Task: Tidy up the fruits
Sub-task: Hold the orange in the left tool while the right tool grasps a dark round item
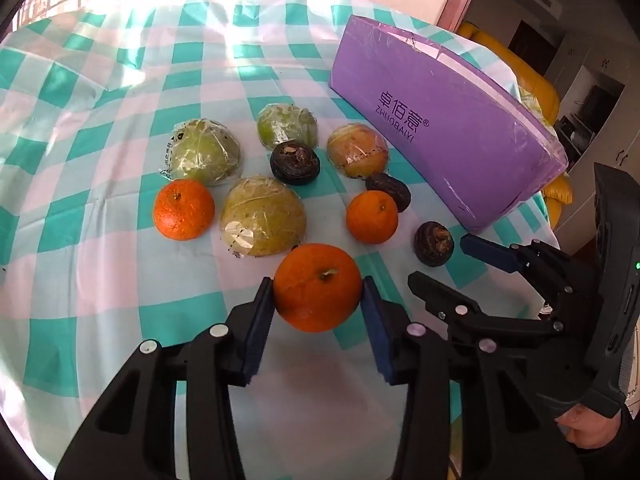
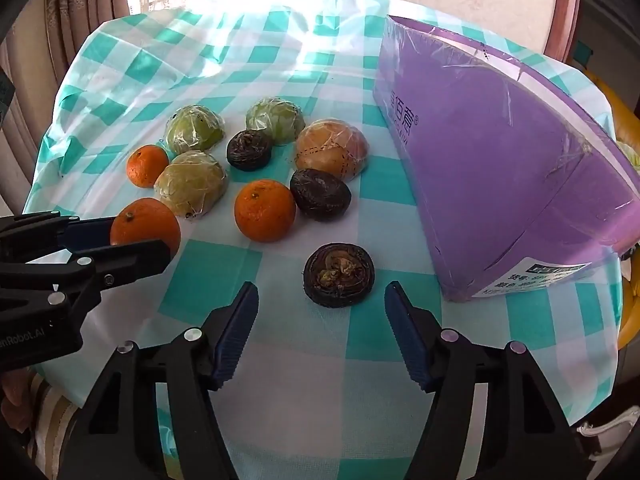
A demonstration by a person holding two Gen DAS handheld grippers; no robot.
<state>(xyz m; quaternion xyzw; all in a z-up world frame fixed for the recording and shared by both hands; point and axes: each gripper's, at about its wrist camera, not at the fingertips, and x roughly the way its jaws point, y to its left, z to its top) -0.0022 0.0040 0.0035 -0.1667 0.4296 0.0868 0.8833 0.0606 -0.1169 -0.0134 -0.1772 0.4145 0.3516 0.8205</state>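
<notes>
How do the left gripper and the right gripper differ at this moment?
The left gripper is shut on an orange; the right gripper is open and holds nothing. The left gripper has its fruit between its pads; the right gripper has a dark fruit just ahead of its tips, untouched. Both have blue pads and point down at the table.

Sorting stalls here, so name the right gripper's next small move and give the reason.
Probably ease the right gripper forward and down around the dark wrinkled fruit. Its jaws stand open and empty just short of that fruit, which lies alone on the checked cloth, while the left gripper already clamps an orange.
</notes>
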